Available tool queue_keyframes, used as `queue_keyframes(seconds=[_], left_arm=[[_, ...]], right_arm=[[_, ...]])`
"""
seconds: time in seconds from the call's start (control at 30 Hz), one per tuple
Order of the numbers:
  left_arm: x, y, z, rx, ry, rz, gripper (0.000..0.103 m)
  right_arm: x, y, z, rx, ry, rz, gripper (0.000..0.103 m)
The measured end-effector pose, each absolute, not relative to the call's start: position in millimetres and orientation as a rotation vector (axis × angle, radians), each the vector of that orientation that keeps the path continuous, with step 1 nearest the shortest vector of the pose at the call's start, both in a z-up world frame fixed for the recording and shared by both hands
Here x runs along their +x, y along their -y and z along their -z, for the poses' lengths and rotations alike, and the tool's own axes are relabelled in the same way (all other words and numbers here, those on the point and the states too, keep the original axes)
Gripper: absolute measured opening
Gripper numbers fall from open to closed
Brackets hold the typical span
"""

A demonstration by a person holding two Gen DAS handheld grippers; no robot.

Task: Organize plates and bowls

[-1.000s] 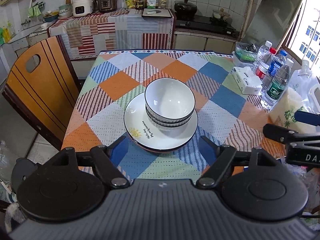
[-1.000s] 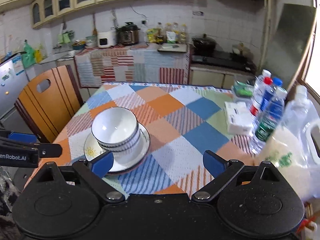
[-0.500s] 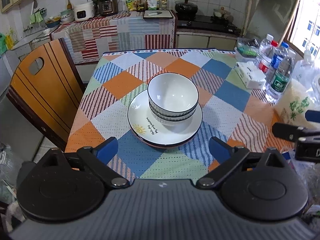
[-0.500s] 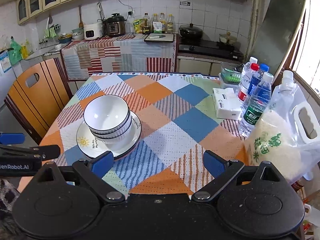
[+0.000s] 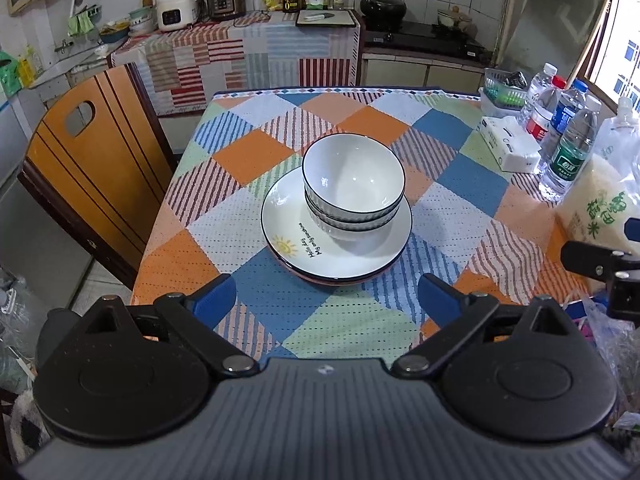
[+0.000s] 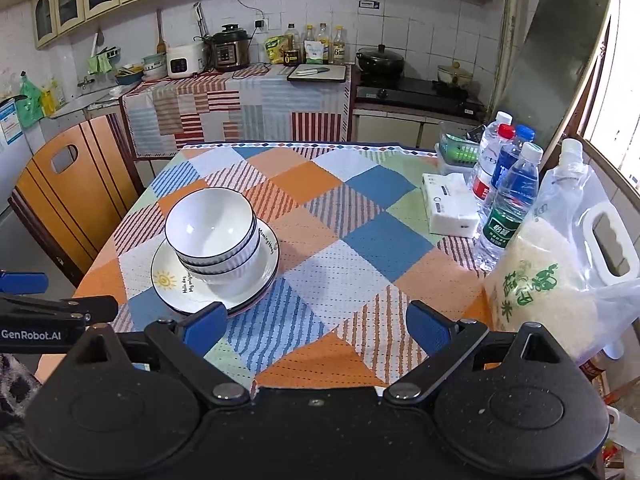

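A stack of white bowls with dark rims sits on stacked white plates with a sun drawing, near the middle of the patchwork table. The bowls and plates also show left of centre in the right wrist view. My left gripper is open and empty, pulled back just short of the plates. My right gripper is open and empty, to the right of the stack over the table's near edge. Each gripper shows at the edge of the other's view.
Water bottles, a tissue pack, a green basket and a bag of rice line the table's right side. A wooden chair stands at the left. A kitchen counter lies behind.
Both grippers have drawn back from the stack and risen slightly; the bowls and plates look farther away. The stack has not moved. Both stay open.
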State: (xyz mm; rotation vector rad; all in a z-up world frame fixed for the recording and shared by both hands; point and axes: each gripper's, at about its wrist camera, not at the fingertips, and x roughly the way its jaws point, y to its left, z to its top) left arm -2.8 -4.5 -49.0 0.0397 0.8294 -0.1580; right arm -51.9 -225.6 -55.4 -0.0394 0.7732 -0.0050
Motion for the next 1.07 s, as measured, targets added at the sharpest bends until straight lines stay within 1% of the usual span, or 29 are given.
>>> queue_keyframes(seconds=[0.17, 0.43, 1.07], left_arm=[[-8, 5, 45, 0.024, -0.785, 0.161, 0.099], [-8, 2, 44, 0.008, -0.765, 0.113, 0.099], [-11, 0, 44, 0.007, -0.779, 0.126, 0.099]], right_arm=[[-51, 226, 57, -0.031, -0.786, 0.002, 0.098], [-50, 227, 61, -0.028, -0.804, -0.005, 0.098], [-45, 226, 66, -0.049, -0.828, 0.011, 0.098]])
